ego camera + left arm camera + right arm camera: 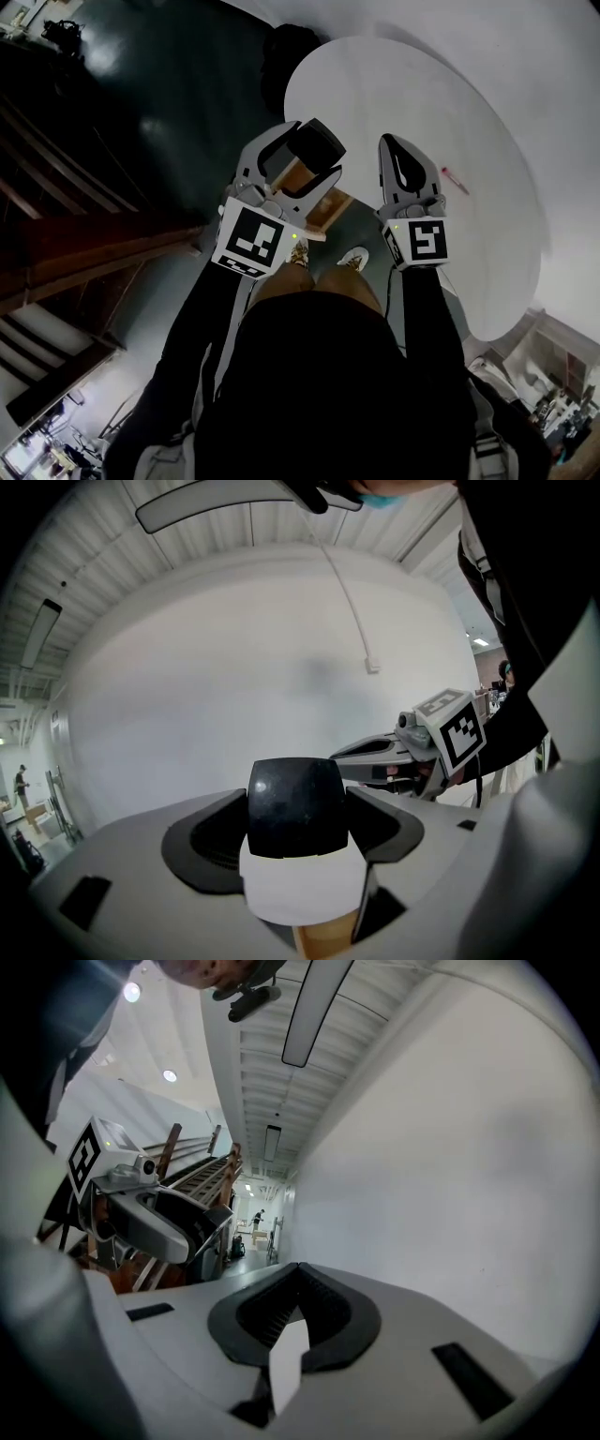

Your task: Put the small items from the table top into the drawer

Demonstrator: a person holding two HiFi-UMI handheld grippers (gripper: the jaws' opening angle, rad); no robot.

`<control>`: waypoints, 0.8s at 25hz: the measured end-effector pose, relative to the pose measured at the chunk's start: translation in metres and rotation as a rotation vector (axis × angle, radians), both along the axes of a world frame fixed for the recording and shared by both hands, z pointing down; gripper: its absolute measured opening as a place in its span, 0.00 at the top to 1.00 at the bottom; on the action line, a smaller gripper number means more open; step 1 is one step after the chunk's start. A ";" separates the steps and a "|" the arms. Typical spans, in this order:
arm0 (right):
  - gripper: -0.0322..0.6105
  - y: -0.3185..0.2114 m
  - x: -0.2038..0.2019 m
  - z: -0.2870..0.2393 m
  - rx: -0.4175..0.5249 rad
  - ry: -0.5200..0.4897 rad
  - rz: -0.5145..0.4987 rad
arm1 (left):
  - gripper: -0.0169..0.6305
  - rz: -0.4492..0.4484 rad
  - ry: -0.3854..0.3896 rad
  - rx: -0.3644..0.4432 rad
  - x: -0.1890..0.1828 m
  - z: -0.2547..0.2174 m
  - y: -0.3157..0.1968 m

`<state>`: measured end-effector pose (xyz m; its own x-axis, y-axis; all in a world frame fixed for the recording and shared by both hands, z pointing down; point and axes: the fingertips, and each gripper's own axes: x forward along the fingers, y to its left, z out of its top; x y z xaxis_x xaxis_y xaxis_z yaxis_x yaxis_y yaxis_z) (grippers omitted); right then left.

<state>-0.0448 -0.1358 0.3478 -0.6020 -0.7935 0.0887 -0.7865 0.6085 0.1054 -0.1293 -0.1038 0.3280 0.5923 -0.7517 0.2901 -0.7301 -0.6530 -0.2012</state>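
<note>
My left gripper (302, 150) is shut on a small bottle (316, 146) with a black cap, a white band and an amber body. It is held up in the air off the left edge of the round white table (394, 94). In the left gripper view the bottle (296, 808) fills the gap between the jaws. My right gripper (392, 142) is shut with nothing in it, over the table's near part; its jaws meet at the tip (298, 1267). A small pink item (456, 179) lies on the table, right of the right gripper. A wooden drawer-like box (330, 208) shows below the left gripper.
Dark floor (169, 122) spreads to the left of the table, with a wooden stair and railing (84, 253) beyond. A white wall (234, 696) faces both grippers. The person's legs and shoes (352, 258) are below the grippers.
</note>
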 end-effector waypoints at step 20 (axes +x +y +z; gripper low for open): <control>0.91 0.006 -0.012 0.025 -0.068 0.053 0.061 | 0.44 0.096 -0.211 -0.458 -0.035 0.213 0.044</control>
